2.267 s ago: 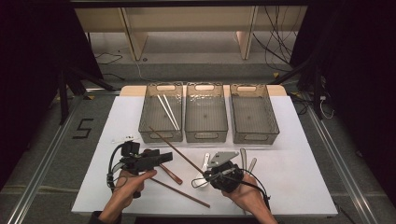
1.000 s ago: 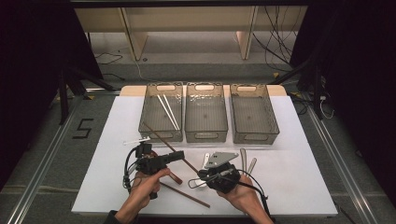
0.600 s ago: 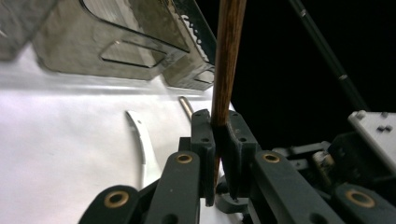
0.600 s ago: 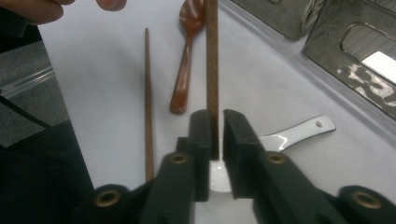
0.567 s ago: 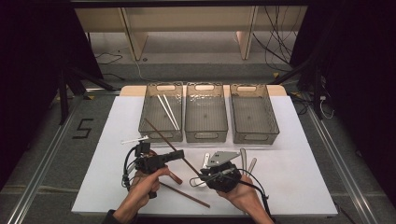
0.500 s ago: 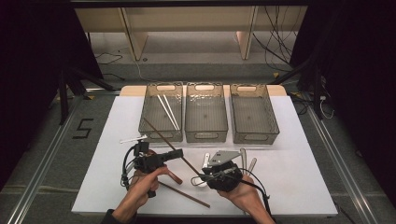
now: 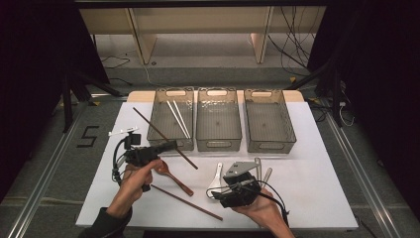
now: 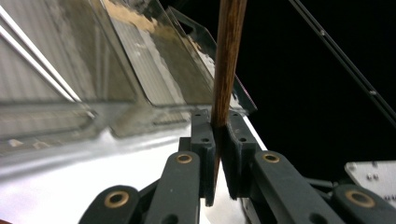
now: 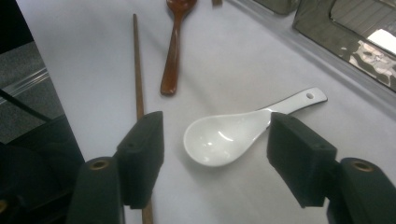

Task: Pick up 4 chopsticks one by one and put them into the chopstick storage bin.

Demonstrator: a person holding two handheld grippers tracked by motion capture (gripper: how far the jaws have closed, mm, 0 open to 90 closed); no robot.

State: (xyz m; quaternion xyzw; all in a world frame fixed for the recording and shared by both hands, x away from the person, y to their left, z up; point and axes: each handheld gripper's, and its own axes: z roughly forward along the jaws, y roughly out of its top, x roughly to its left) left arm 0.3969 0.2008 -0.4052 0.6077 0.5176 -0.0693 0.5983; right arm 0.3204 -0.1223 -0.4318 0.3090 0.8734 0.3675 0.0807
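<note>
With the left gripper (image 8: 218, 154) clamped on a chopstick (image 8: 227, 60) and the right gripper (image 9: 215, 154) just opened astride the white spoon (image 9: 233, 135), the chopstick probably belongs in the bin (image 7: 171, 119) at 12 o'clock, lowered flat beside the white pair (image 7: 178, 118).

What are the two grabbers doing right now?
Left gripper: shut on a brown chopstick.
Right gripper: open, jaws just opened, white spoon lying between them.

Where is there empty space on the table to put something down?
The right end of the table, right of the right gripper, is bare. So is the left strip beside the left bin. The front middle is crowded: white spoon, brown spoon, chopstick. The middle bin and right bin look empty.
</note>
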